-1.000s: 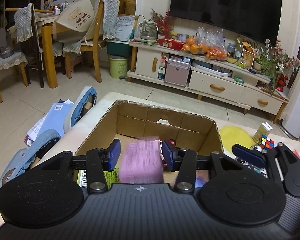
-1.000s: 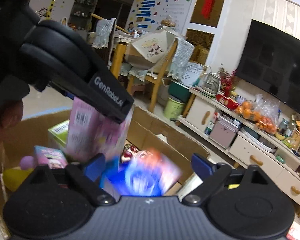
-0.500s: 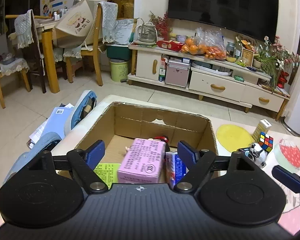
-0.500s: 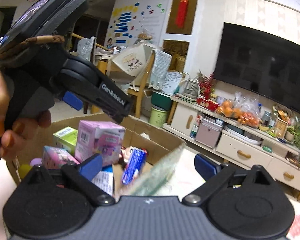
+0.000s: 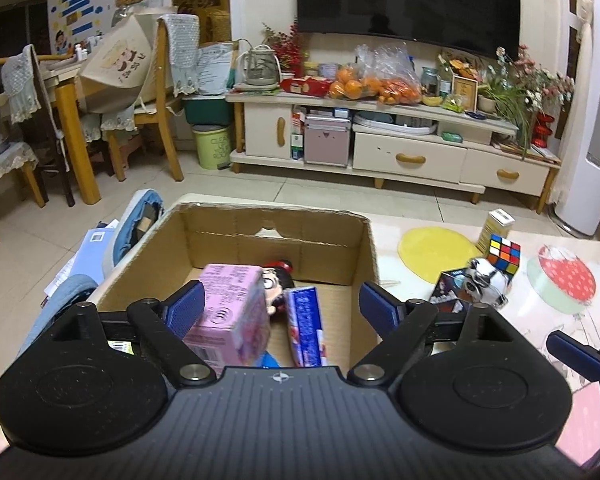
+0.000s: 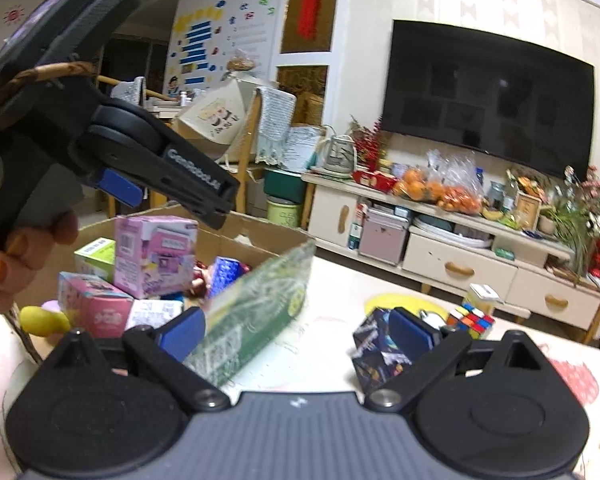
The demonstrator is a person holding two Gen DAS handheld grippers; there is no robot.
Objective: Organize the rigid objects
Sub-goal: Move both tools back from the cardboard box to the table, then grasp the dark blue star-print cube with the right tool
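Cardboard box (image 5: 360,248) is serving as landmark, sitting on desk (image 5: 420,292) w/ its open top facing up. Left gripper (image 5: 282,304) is hovering over box's near edge, jaws spread wide and grasping nothing. Inside box, pink carton (image 5: 228,312) is standing upright toward the left; doll w/ black hair (image 5: 278,280) is lying just beside it, toward the far wall; blue-and-red pack (image 5: 306,326) is lying beside the doll, toward box's right wall. In right wrist view, box is also holding a green carton (image 6: 96,254), a second pink carton (image 6: 94,306) and a yellow item (image 6: 44,320), all near box's left end.

Right gripper (image 6: 296,332) is hovering to the right of box, jaws spread wide, gripping nothing. A green printed surface (image 6: 260,312), blurred, is showing between box's right wall and right gripper's left jaw; cannot tell what it is. Right of box, on desk: dark printed cube-shaped box (image 6: 380,350), Rubik's cube (image 5: 504,254), black-and-white toy (image 5: 486,282) touching the cube, small yellow carton (image 5: 496,226) standing beyond them, yellow round mat (image 5: 432,248). Person's left hand (image 6: 16,256) is gripping left gripper's handle, above box's left end.
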